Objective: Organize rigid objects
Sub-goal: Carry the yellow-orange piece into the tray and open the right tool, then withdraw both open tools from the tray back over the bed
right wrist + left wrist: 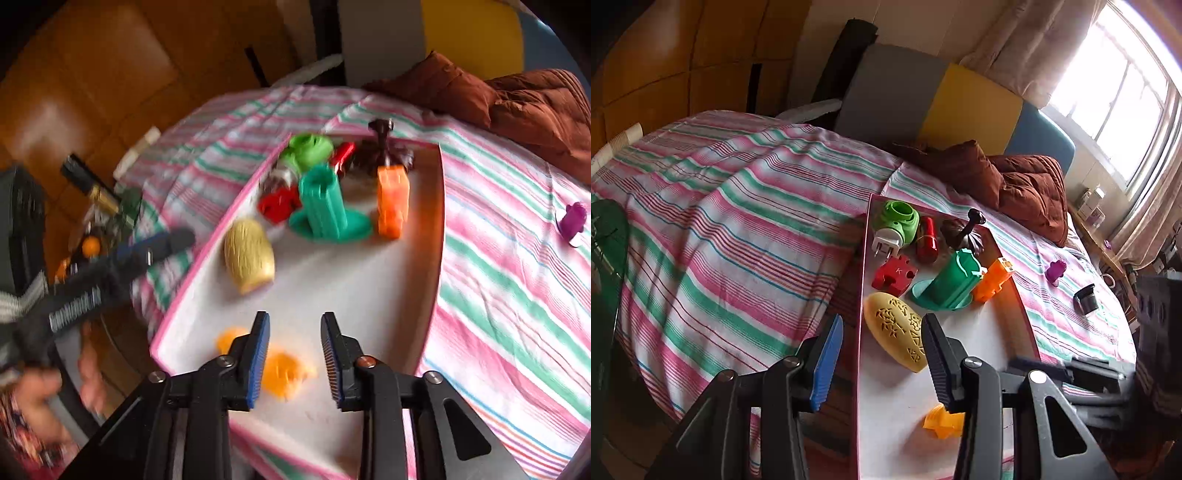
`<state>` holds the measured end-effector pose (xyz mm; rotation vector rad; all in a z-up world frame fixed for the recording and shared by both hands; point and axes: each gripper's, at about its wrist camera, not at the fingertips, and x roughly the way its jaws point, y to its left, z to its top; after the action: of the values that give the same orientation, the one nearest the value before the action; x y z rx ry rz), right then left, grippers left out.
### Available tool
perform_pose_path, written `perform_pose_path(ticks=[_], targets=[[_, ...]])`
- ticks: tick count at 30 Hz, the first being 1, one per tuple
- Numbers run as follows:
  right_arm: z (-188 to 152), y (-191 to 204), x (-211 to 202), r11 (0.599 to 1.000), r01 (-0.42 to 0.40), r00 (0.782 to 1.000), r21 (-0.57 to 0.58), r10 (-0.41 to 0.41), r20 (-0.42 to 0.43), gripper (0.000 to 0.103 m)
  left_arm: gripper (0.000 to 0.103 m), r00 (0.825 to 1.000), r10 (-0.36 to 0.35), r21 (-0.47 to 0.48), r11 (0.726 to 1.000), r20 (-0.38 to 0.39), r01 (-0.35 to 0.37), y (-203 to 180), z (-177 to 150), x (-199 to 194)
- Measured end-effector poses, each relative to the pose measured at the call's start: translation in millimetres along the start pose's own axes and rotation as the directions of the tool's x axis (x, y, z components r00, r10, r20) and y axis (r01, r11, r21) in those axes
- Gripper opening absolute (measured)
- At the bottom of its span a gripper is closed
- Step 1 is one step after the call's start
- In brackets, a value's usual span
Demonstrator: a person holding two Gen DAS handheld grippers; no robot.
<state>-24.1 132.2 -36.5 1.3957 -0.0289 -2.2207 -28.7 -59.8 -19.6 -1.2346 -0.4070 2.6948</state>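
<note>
Left wrist view: my left gripper (882,354) stands released, nothing between its pads, straddling the pink left rim of the white tray (993,332) at lower centre. Just beyond the right pad lies the yellow perforated oval (895,330).

At the tray's far end, upper centre: green plug adapter (895,225), red cylinder (926,240), dark hook piece (964,232), red puzzle piece (894,275), teal stand (951,284), orange block (991,282). On the striped sheet (720,221) to the right, off the tray: purple piece (1055,270), small dark cup (1086,300).

Right wrist view, blurred: my right gripper (295,354) is parted at lower centre, pads pressing on nothing. The orange star piece (286,373) lies on the tray floor between and below them.
</note>
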Motion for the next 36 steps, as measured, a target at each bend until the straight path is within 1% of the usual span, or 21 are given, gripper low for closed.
perform_pose_path(ticks=[2, 4, 5, 6, 9, 11, 12, 13, 15, 17, 20, 22, 23, 25, 27, 29, 34, 36], targets=[[-8, 1, 2, 1.000, -0.026, 0.998, -0.016, 0.025, -0.056, 0.036, 0.044, 1.000, -0.003, -0.002, 1.000, 0.001, 0.003, 0, 1, -1], [-14, 6, 5, 0.998, -0.050, 0.995, -0.040, 0.047, -0.087, 0.037, 0.044, 1.000, -0.004, -0.002, 1.000, 0.005, 0.004, 0, 1, -1], [-16, 9, 8, 0.997, -0.055, 0.994, -0.058, 0.049, -0.100, 0.042, 0.044, 1.000, -0.004, -0.003, 1.000, 0.006, 0.004, 0, 2, -1], [-17, 13, 11, 0.995, -0.049, 0.993, -0.084, 0.039, -0.114, 0.047, 0.045, 1.000, -0.004, -0.004, 1.000, 0.010, 0.004, 0, 2, -1], [-17, 24, 24, 0.985, 0.018, 0.992, -0.172, -0.038, -0.118, 0.046, 0.044, 1.000, -0.003, -0.003, 1.000, 0.007, 0.003, 0, 1, -2], [-15, 25, 32, 0.981, 0.062, 0.989, -0.185, -0.085, -0.122, 0.044, 0.044, 1.000, -0.003, -0.002, 1.000, 0.008, 0.003, 0, 1, -2], [-12, 23, 33, 0.983, 0.074, 0.990, -0.170, -0.093, -0.109, 0.040, 0.044, 1.000, -0.001, -0.001, 1.000, 0.009, 0.001, -1, 2, -2], [-7, 20, 35, 0.987, 0.079, 0.990, -0.138, -0.094, -0.104, 0.039, 0.044, 1.000, -0.001, -0.001, 1.000, 0.012, 0.001, -1, 2, -3], [3, 9, 37, 0.993, 0.101, 0.991, -0.057, -0.105, -0.082, 0.039, 0.044, 1.000, -0.003, -0.004, 1.000, 0.014, 0.003, -1, 1, -2], [15, 1, 39, 0.993, 0.118, 0.992, -0.010, -0.118, -0.043, 0.039, 0.044, 1.000, -0.001, -0.002, 1.000, 0.009, 0.002, -1, 1, -2], [32, -7, 41, 0.994, 0.106, 0.994, 0.040, -0.106, 0.007, 0.039, 0.044, 1.000, -0.002, -0.008, 1.000, 0.005, 0.002, 0, 0, -2], [39, -13, 36, 0.992, 0.096, 0.994, 0.086, -0.101, 0.047, 0.039, 0.044, 1.000, 0.001, -0.007, 1.000, 0.010, -0.001, 0, 1, -2], [40, -16, 33, 0.991, 0.092, 0.994, 0.099, -0.098, 0.053, 0.039, 0.044, 1.000, 0.001, -0.007, 1.000, 0.011, -0.001, 0, 1, -2], [39, -18, 24, 0.990, 0.074, 0.994, 0.118, -0.083, 0.073, 0.039, 0.044, 1.000, -0.002, -0.008, 1.000, 0.013, 0.002, 0, 0, -2], [29, -24, 12, 0.990, 0.053, 0.994, 0.131, -0.065, 0.088, 0.039, 0.044, 1.000, -0.001, -0.003, 1.000, 0.007, 0.001, 0, -1, -1], [26, -26, 5, 0.989, 0.048, 0.993, 0.139, -0.062, 0.098, 0.039, 0.044, 1.000, -0.005, 0.000, 1.000, -0.001, 0.005, -1, -2, 1], [12, -36, -13, 0.987, 0.066, 0.989, 0.146, -0.084, 0.118, 0.039, 0.044, 1.000, -0.028, 0.030, 0.999, -0.011, 0.028, -10, -6, 2], [9, -37, -18, 0.985, 0.082, 0.986, 0.154, -0.103, 0.132, 0.041, 0.044, 0.999, -0.042, 0.047, 0.998, -0.005, 0.042, -14, -7, 0]])
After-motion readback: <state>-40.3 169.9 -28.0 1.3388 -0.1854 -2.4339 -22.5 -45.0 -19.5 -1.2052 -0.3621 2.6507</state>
